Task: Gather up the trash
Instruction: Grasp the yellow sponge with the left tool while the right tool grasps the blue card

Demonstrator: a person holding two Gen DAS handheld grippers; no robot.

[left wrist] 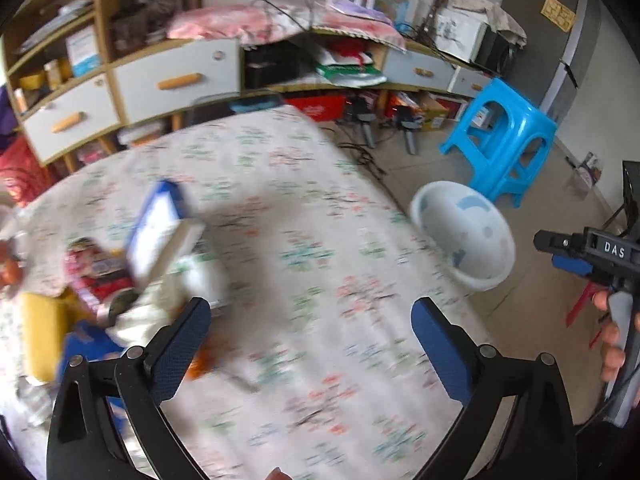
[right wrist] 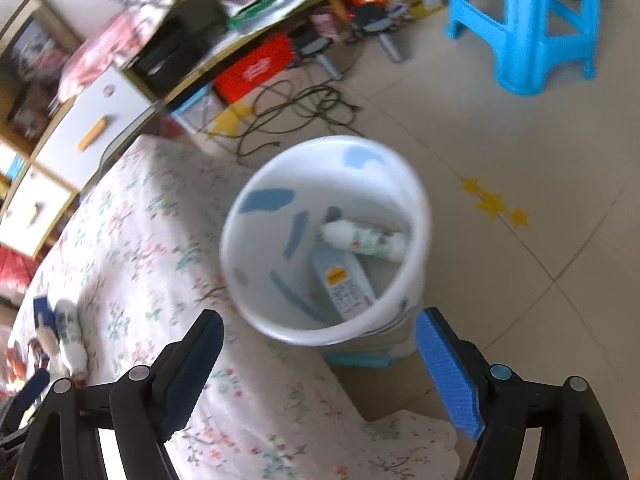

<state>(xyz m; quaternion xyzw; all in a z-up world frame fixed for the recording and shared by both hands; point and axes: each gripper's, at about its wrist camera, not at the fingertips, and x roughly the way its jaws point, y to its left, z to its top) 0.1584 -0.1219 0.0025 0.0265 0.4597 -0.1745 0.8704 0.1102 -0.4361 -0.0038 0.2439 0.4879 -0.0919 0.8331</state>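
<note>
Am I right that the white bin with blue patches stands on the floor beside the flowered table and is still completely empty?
Not quite: the white bin does stand on the floor beside the flowered table, but it is not empty. The right wrist view shows a white bottle and a blue-and-white packet lying inside it.

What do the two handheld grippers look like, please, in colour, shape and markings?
Both the left gripper and the right gripper have black linkage arms with round silver rivets and flat, textured blue fingers. Seen from the left wrist view, the right gripper's black body carries white letters "DAS".
</note>
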